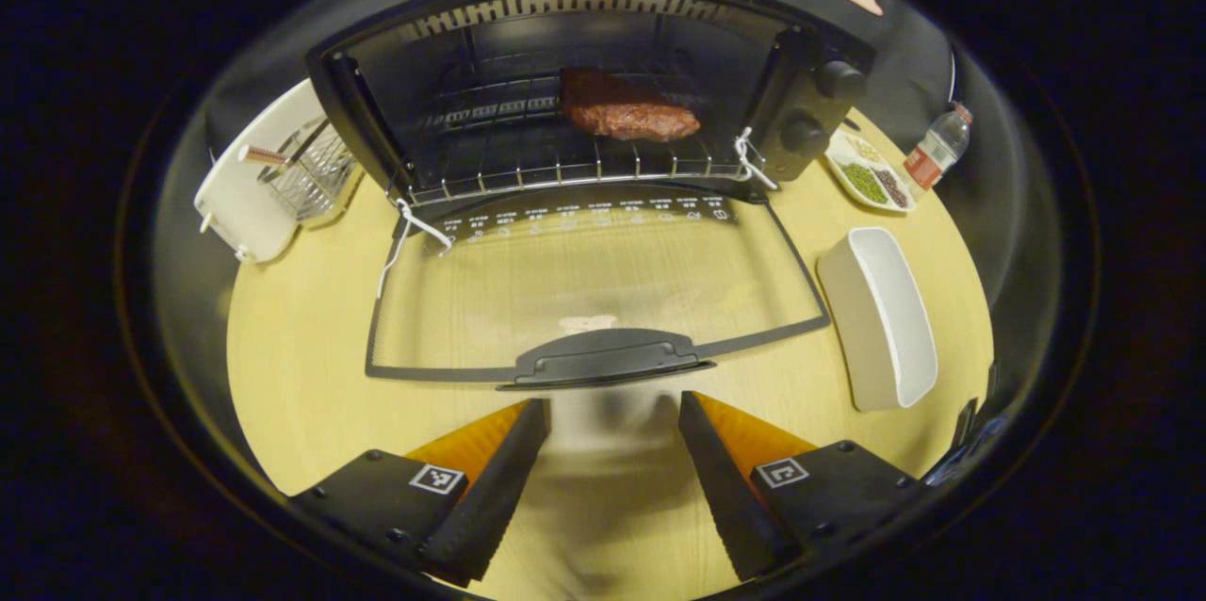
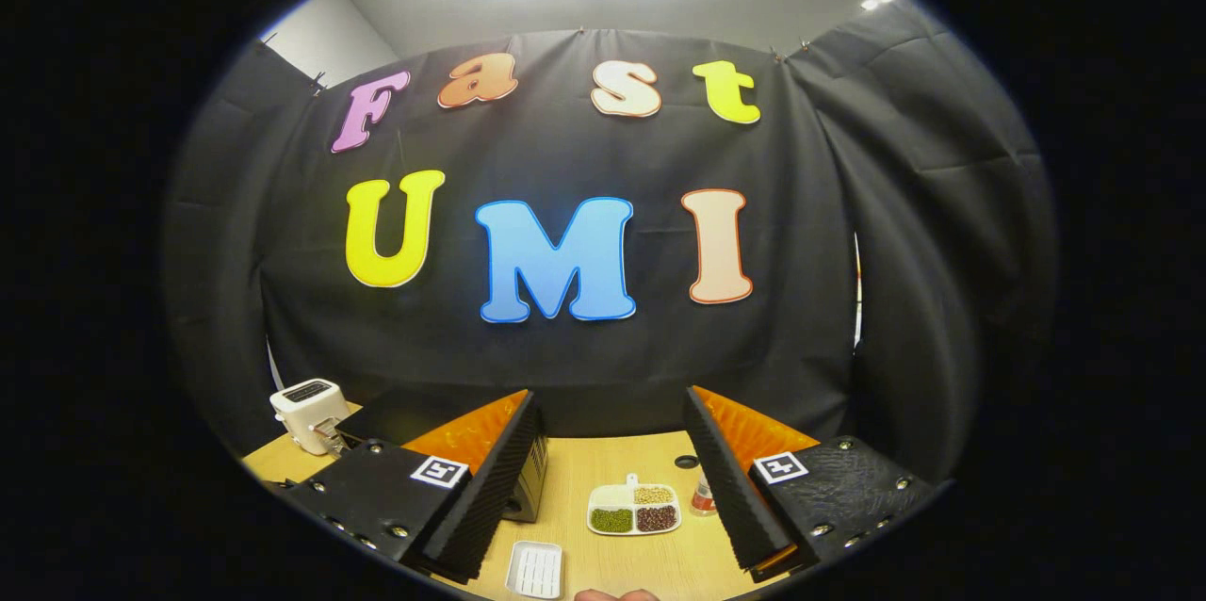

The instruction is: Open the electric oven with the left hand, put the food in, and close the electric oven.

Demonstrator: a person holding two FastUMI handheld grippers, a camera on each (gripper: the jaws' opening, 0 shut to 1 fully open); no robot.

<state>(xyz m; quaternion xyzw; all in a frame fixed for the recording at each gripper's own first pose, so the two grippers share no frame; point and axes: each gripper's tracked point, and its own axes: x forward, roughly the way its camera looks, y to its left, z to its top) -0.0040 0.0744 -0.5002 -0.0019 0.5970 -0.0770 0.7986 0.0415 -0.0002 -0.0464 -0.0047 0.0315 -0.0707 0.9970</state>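
Observation:
A black electric oven (image 1: 603,36) stands at the back of the wooden table with its glass door (image 1: 594,290) folded down flat toward me. A reddish-brown piece of meat (image 1: 627,109) lies on the wire rack (image 1: 528,172) inside. My left gripper (image 1: 612,436) is open just in front of the door's black handle (image 1: 608,358), with nothing between its fingers. My right gripper (image 2: 612,460) is open, held high and facing the booth wall; the oven's corner (image 2: 532,479) shows behind its left finger.
A white rectangular dish (image 1: 881,314) lies right of the door. A divided plate of beans (image 1: 867,172) and a small bottle (image 1: 937,149) sit at the back right. A white toaster (image 1: 250,186) with a wire basket stands left of the oven.

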